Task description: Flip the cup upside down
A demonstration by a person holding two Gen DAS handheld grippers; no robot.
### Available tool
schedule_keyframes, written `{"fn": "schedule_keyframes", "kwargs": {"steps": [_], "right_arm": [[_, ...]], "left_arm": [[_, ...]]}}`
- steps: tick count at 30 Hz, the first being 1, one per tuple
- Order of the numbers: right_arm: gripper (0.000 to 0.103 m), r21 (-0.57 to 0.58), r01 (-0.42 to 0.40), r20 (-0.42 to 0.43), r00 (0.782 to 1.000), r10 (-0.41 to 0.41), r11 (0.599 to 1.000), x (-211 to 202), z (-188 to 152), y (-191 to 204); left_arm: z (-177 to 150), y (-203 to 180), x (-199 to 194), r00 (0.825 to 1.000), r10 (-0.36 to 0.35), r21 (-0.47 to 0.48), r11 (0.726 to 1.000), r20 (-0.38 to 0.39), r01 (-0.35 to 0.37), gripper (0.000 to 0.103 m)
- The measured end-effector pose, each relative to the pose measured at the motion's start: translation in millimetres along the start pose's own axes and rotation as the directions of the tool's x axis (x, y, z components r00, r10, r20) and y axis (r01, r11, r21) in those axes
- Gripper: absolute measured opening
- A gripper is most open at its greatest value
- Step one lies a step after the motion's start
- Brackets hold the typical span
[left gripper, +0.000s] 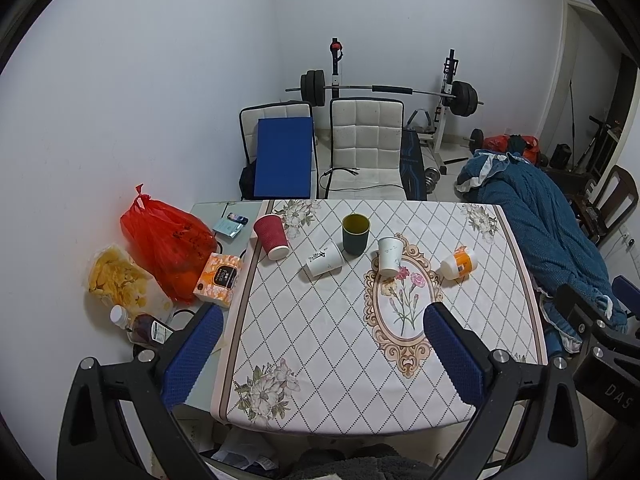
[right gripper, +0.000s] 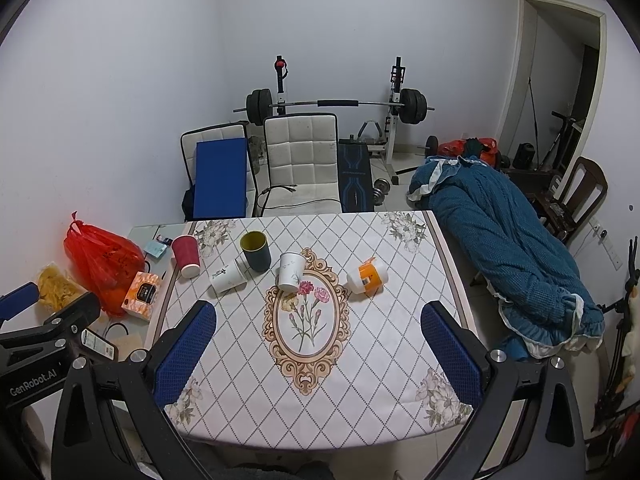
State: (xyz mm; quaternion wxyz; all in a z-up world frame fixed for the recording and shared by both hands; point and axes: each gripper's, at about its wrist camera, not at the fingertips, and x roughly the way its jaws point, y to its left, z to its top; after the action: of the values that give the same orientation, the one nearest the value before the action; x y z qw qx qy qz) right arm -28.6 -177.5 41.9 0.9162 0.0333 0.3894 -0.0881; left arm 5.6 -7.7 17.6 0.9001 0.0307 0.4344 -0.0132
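Observation:
Several cups stand on the patterned tablecloth (left gripper: pixel 320 340) at its far half. A dark green cup (left gripper: pixel 355 234) (right gripper: pixel 256 250) stands upright with its mouth up. A red ribbed cup (left gripper: pixel 272 237) (right gripper: pixel 186 255), a white paper cup (left gripper: pixel 390 255) (right gripper: pixel 290 271) and an orange-and-white cup (left gripper: pixel 460 263) (right gripper: pixel 368 276) look upside down and tilted. Another white cup (left gripper: pixel 325 265) (right gripper: pixel 228 276) lies on its side. My left gripper (left gripper: pixel 320 344) and my right gripper (right gripper: pixel 318 340) are both open and empty, above the table's near edge, well short of the cups.
A red bag (left gripper: pixel 168 240), a bag of chips (left gripper: pixel 116 276), a tissue box (left gripper: pixel 219 278) and a bottle (left gripper: pixel 140 326) crowd the table's left strip. White chairs (left gripper: pixel 366 140) and a barbell rack (left gripper: pixel 384 90) stand behind. A blue blanket (left gripper: pixel 544 232) lies to the right.

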Motion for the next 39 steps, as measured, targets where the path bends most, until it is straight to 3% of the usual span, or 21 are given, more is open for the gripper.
{"fn": "schedule_keyframes", "kwargs": {"steps": [8, 13, 22, 28, 39], "right_arm": [[0.103, 0.003, -0.010, -0.006, 1.000, 0.010, 1.000, -1.1, 8.4, 2.0], [0.103, 0.006, -0.027, -0.030, 0.999, 0.027, 1.000, 9.7, 4.1, -2.9], [0.103, -0.009, -0.052, -0.172, 0.984, 0.050, 0.999, 87.3, -20.4, -15.2], [0.103, -0.052, -0.063, -0.307, 0.951, 0.044, 0.997, 159.0, -51.2, -8.2], [0.103, -0.090, -0.064, -0.533, 0.846, 0.006, 0.994, 293.0, -112.4, 37.1]], "left_arm": [[0.1, 0.3, 2.6, 1.000, 0.006, -0.004, 1.000, -0.008, -0.006, 0.103], [-1.3, -6.0, 16.8, 0.998, 0.046, -0.019, 0.999, -0.031, -0.047, 0.103], [-18.0, 2.7, 78.4, 0.980, 0.129, -0.079, 0.987, -0.149, -0.142, 0.103], [-30.6, 22.9, 133.9, 0.953, 0.182, -0.092, 0.973, -0.243, -0.210, 0.103], [-29.3, 70.9, 252.0, 0.896, 0.186, -0.066, 0.970, -0.403, -0.232, 0.103]]}}
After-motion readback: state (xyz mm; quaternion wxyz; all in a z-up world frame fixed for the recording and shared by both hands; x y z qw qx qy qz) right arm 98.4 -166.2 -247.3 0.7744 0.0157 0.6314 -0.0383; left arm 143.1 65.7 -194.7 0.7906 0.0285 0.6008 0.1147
